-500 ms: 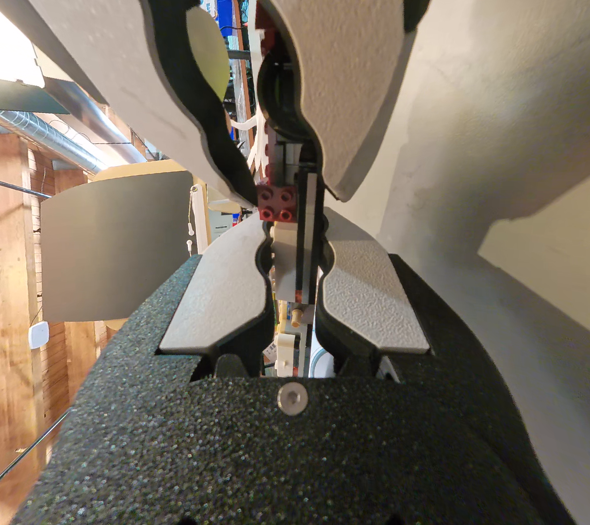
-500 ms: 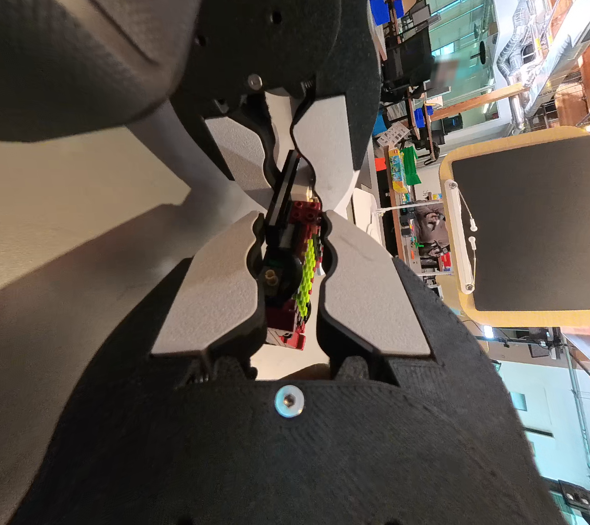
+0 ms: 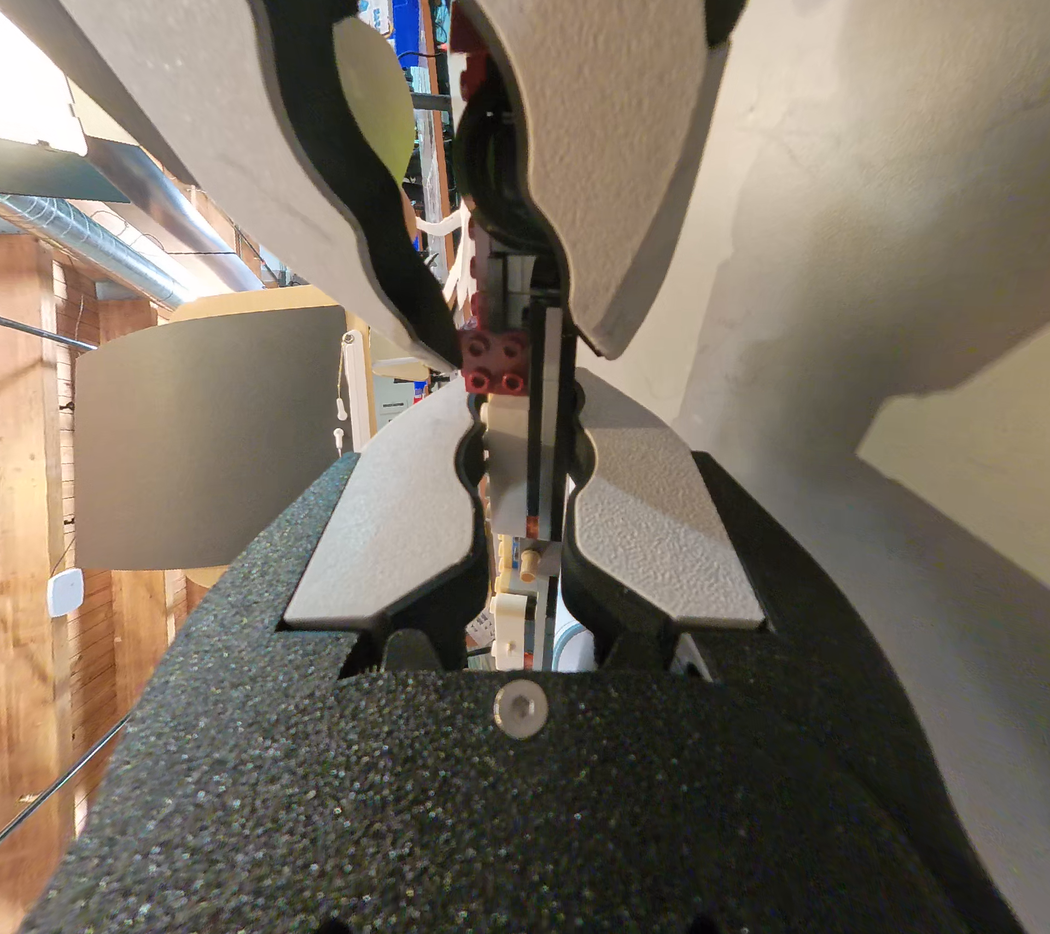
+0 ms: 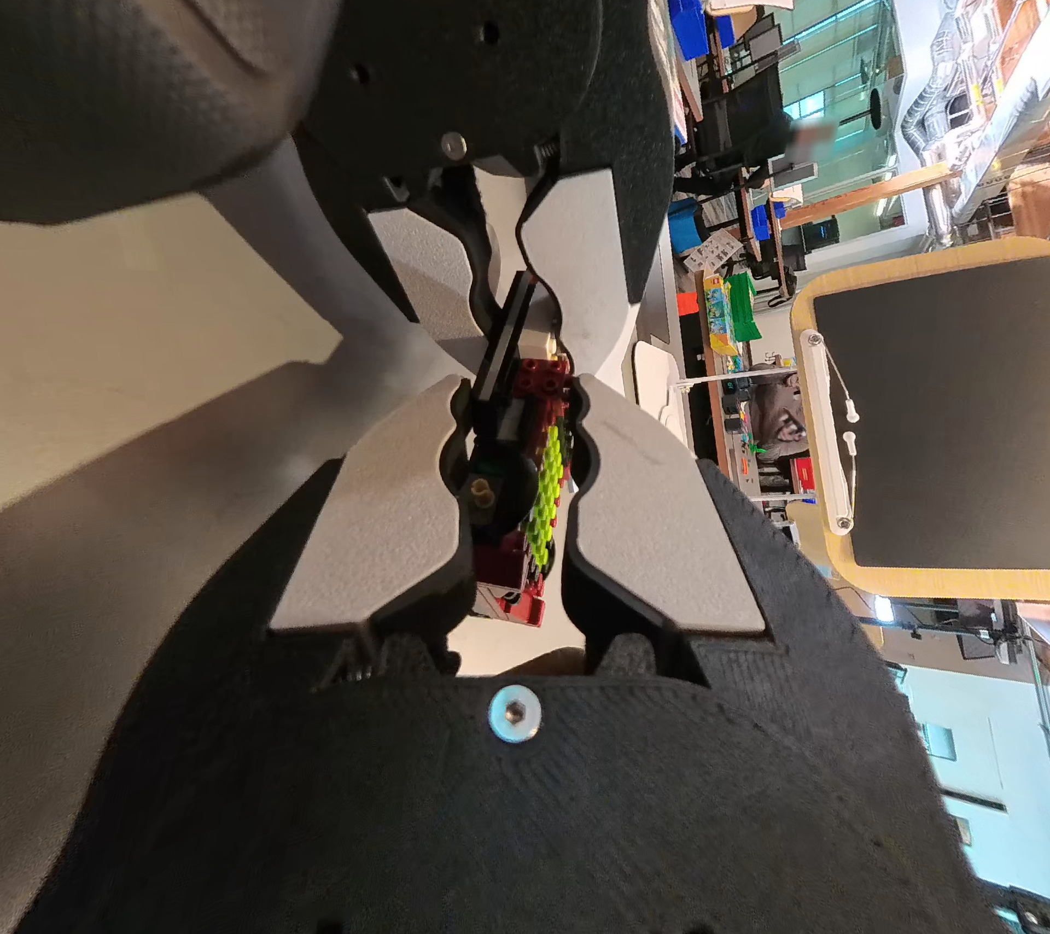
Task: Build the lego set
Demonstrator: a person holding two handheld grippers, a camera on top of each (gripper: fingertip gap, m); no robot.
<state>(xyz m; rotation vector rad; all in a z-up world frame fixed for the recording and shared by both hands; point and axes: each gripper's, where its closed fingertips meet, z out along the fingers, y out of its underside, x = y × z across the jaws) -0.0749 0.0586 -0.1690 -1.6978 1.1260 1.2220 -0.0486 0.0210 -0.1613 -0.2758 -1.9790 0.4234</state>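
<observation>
A toy made of small plastic bricks [image 4: 514, 458] is held up in the air between two grippers. It is long and thin. It has dark red bricks, a black strip, white and grey parts, a black round part and a row of bright yellow-green bits. One end sits squeezed between the fingers of the right gripper [image 4: 518, 387]. The white and black end [image 3: 525, 452] sits squeezed between the fingers of the left gripper [image 3: 520, 390]. A dark red brick with four studs [image 3: 493, 364] shows in the middle.

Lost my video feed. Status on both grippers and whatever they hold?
Left gripper shut on white-and-black end of toy brick model. Right gripper shut on its dark red, lime-green end. Grippers nose to nose; nothing between them but the model.
</observation>
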